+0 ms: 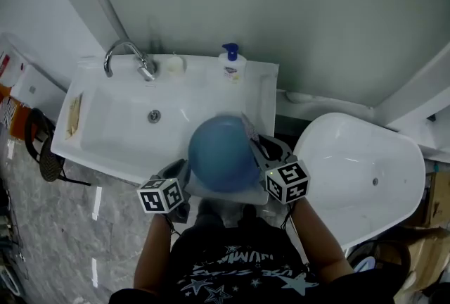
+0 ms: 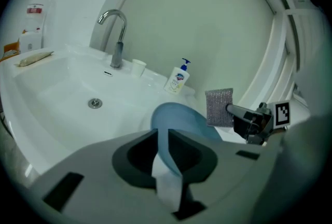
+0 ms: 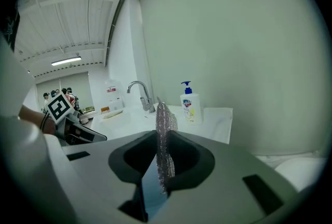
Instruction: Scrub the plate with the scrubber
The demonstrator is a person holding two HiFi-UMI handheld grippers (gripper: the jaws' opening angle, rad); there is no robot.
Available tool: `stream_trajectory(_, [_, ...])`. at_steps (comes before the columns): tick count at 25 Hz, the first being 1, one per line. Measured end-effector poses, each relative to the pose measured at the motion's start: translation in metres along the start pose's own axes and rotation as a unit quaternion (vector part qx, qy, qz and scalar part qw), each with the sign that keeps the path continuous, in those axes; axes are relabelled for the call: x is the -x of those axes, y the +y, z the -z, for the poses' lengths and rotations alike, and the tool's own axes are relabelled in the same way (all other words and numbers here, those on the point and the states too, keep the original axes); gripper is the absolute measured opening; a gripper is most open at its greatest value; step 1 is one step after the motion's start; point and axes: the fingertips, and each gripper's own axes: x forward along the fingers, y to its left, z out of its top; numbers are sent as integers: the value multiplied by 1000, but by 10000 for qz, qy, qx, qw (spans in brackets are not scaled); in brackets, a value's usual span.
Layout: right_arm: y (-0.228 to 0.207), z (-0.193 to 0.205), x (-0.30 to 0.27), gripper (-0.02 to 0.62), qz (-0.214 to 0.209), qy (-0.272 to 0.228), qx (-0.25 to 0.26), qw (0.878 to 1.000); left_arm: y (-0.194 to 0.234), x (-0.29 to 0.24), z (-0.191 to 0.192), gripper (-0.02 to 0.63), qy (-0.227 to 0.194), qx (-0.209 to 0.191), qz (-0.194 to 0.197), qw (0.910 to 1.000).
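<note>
A round blue plate (image 1: 223, 153) is held over the sink's front right corner. My left gripper (image 1: 183, 174) is shut on its rim, and in the left gripper view the plate (image 2: 179, 119) runs edge-on between the jaws of that gripper (image 2: 162, 140). My right gripper (image 1: 260, 149) is shut on a grey mesh scrubber (image 1: 249, 128), which stands upright between the jaws in the right gripper view (image 3: 164, 137). From the left gripper view the scrubber (image 2: 219, 107) hangs just right of the plate's far edge; whether they touch I cannot tell.
The white sink (image 1: 105, 144) has a chrome faucet (image 1: 126, 56), a small cup (image 1: 174, 63) and a soap bottle (image 1: 232, 63) along its back ledge. A brush-like thing lies on its left rim (image 1: 73, 115). A large white basin (image 1: 358, 169) stands to the right.
</note>
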Motion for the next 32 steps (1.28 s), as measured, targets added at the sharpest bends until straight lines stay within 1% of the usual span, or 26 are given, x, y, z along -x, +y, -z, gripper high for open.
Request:
stream_trajectory(1, [1,1,-1,78,55,6,-19,10000,2,-4,-1,50,67,3,62,10000])
stream_trajectory(3, [1,1,-4,78,169,6,-47,9998,4,-12,-2,125,245,-17,202,9995])
stream_trajectory(7, [-2,-3,-8,78,418,-44,-102,9991,12,-24,-3,144,511,-164,324,9980])
stream_trajectory(12, [-3,-5,-9,78,656,-86,-148,9977,15,-39,-2,183,819,-193,603,9946])
stream_trajectory(16, [-3,-3,-10,78,821,-70,-178,9964,21,-52,1,192,1098,-272,699,9911])
stream_trajectory(20, [-1,-1,-10,78,959,-62,-204,9952,23,-62,1,192,1285,-369,770,9880])
stream_trajectory(26, [-5,1,-11,78,1159,-48,-280,9929,19,-73,7,192,1580,-381,1059,9810])
stream_trajectory(32, [-4,5,-16,78,1222,-7,-332,9919,16,-78,8,190,1657,-257,1229,9782])
